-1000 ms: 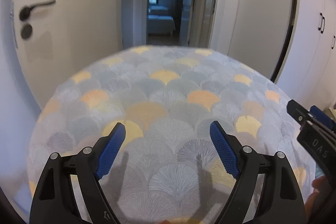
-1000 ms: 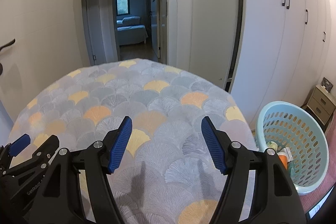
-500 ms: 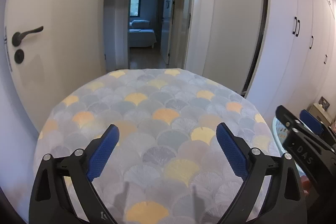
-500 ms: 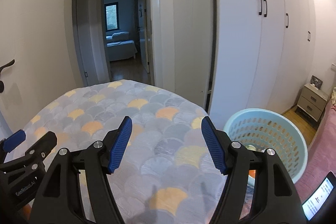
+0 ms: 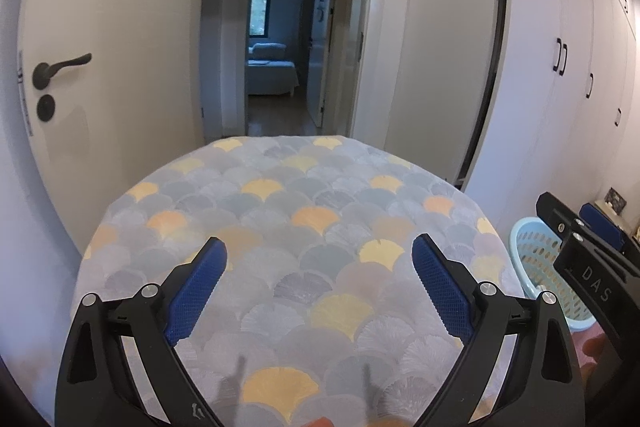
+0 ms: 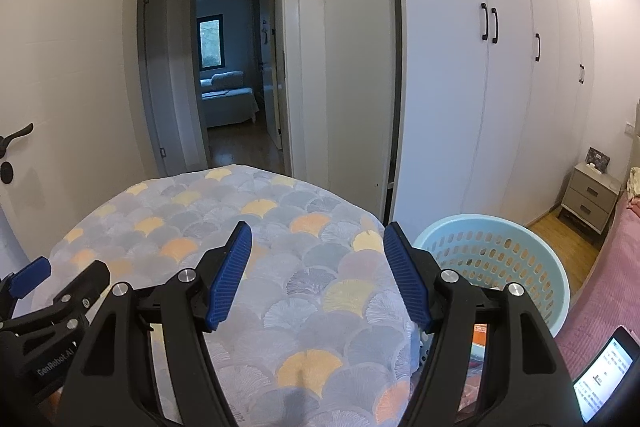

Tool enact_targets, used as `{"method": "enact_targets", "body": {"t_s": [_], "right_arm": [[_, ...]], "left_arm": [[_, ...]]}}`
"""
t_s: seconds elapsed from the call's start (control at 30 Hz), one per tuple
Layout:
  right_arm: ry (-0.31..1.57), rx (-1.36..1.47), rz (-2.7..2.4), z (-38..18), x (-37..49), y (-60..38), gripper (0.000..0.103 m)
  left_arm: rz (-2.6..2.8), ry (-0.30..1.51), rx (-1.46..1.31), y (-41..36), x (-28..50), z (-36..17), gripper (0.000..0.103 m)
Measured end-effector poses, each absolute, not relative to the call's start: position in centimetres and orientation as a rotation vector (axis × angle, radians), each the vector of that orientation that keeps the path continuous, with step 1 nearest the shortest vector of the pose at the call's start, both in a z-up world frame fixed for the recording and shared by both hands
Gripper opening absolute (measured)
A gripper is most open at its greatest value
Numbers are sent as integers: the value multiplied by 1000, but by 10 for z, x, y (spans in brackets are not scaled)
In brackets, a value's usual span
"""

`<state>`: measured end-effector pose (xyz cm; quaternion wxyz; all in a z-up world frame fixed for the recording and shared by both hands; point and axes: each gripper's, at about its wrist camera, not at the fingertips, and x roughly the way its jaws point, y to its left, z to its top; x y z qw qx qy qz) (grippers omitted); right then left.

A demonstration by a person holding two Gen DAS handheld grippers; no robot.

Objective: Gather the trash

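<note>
My left gripper (image 5: pixel 318 247) is open over the near half of a round table (image 5: pixel 300 187) covered with a grey, yellow and orange fan-patterned cloth; nothing is between its blue pads. To its right, my right gripper (image 6: pixel 319 231) is also open and holds nothing, above the table (image 6: pixel 280 219) near its right edge. A light blue perforated basket (image 6: pixel 500 251) stands on the floor right of the table, with some orange items inside, mostly hidden by the right finger. The basket (image 5: pixel 532 259) shows partly in the left wrist view behind the right gripper (image 5: pixel 576 215). No trash shows on the cloth.
A white door with a black handle (image 5: pixel 60 65) is to the left. Beyond the table, an open doorway (image 6: pixel 236 87) leads to a far room. White wardrobes (image 6: pixel 488 67) line the right wall, with a nightstand (image 6: pixel 592 195), pink bedding (image 6: pixel 608 291) and a lit phone screen (image 6: pixel 604 375).
Both grippers have risen and drawn back, so the table looks smaller and lower. The basket has come into the left wrist view. The left jaws spread a little wider.
</note>
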<state>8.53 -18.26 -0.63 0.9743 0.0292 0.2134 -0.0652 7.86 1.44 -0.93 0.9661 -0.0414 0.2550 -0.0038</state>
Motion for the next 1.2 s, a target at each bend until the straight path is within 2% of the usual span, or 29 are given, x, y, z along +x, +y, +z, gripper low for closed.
{"method": "enact_targets", "body": {"t_s": [0.5,1.2], "right_arm": [[435,28,-62,-4,91,-147,65],[470,-2,-11,-17,105,-118,65]], "left_arm": [[73,470,-52,37,68,5,91],[112,482,-57,57,72,-1,91]]}}
